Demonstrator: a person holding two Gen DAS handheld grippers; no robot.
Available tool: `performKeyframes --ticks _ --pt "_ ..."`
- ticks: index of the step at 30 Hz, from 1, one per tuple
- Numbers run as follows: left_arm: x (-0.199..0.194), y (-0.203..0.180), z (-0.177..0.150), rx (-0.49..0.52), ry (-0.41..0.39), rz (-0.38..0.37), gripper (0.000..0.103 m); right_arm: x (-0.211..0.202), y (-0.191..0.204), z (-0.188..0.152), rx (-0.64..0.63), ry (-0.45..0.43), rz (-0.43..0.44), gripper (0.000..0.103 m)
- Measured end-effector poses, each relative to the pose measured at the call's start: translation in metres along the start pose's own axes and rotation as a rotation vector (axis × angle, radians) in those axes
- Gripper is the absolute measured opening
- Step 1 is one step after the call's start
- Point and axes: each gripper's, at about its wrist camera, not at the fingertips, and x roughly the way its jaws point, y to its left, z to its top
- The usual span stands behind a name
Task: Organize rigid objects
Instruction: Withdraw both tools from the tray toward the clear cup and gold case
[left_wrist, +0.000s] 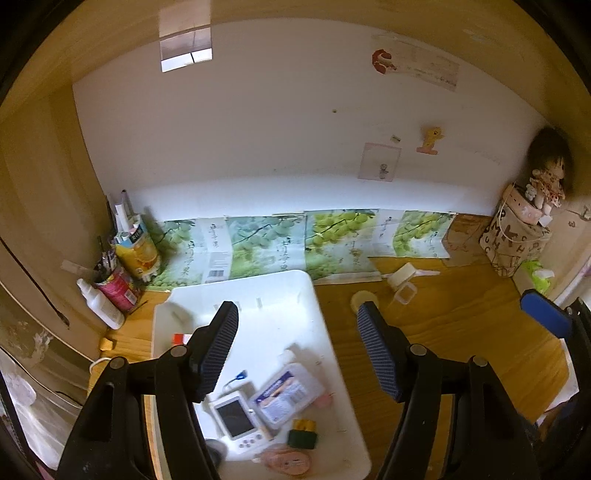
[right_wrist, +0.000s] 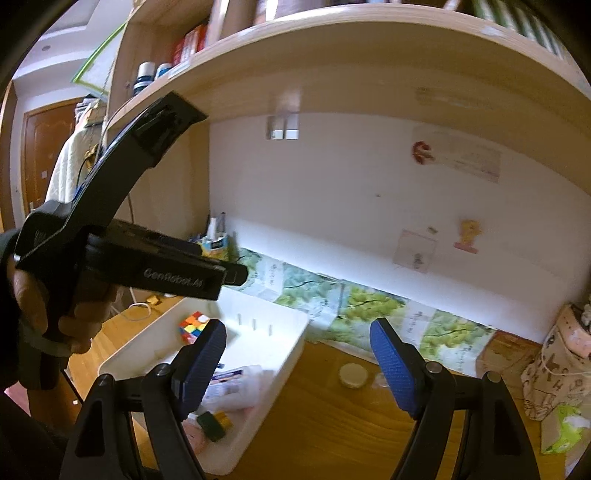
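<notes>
Wooden desk (left_wrist: 461, 332) beneath a shelf, against a white wall. Left gripper (left_wrist: 297, 345) and right gripper (right_wrist: 299, 363) both stand with jaws apart, nothing between them. "GenRobot.AI" marks the left gripper's body. White bin (left_wrist: 332, 369) at the desk's left edge holds a colour cube (right_wrist: 194, 325), handheld device (left_wrist: 236, 419), labelled pack (left_wrist: 286, 393) with unreadable print, and green-yellow block (left_wrist: 303, 434).

Both views fisheye: straight lines bow, black vignette in corners. Light warm, fairly dim. Brightest band along base of far wall (left_wrist: 258, 192), as if lit from under shelf (right_wrist: 332, 74). White tray (left_wrist: 280, 291) near overexposed, detail washed out. Things in tray slightly smeared. Right view softer overall; grape posters (right_wrist: 369, 306) blurred. Soft shadows on desk (left_wrist: 443, 332).
</notes>
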Motion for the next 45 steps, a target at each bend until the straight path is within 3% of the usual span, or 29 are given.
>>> performKeyframes --ticks 9,22,33,45 --pt "0.023 -0.032 -0.002 -0.029 0.05 -0.012 0.074 -0.003 -0.051 -0.01 0.061 0.028 -0.054 0.081" --pt "0.08 -0.067 -0.009 -0.068 0.177 0.032 0.083 0.02 -0.112 -0.036 0.133 0.096 -0.072 0.081" --pt "0.148 -0.095 -0.005 -0.078 0.279 0.074 0.083 0.081 -0.156 -0.066 0.151 0.204 0.018 0.081" --pt "0.222 -0.099 -0.002 -0.148 0.489 0.066 0.083 0.152 -0.156 -0.1 0.094 0.255 0.113 0.081"
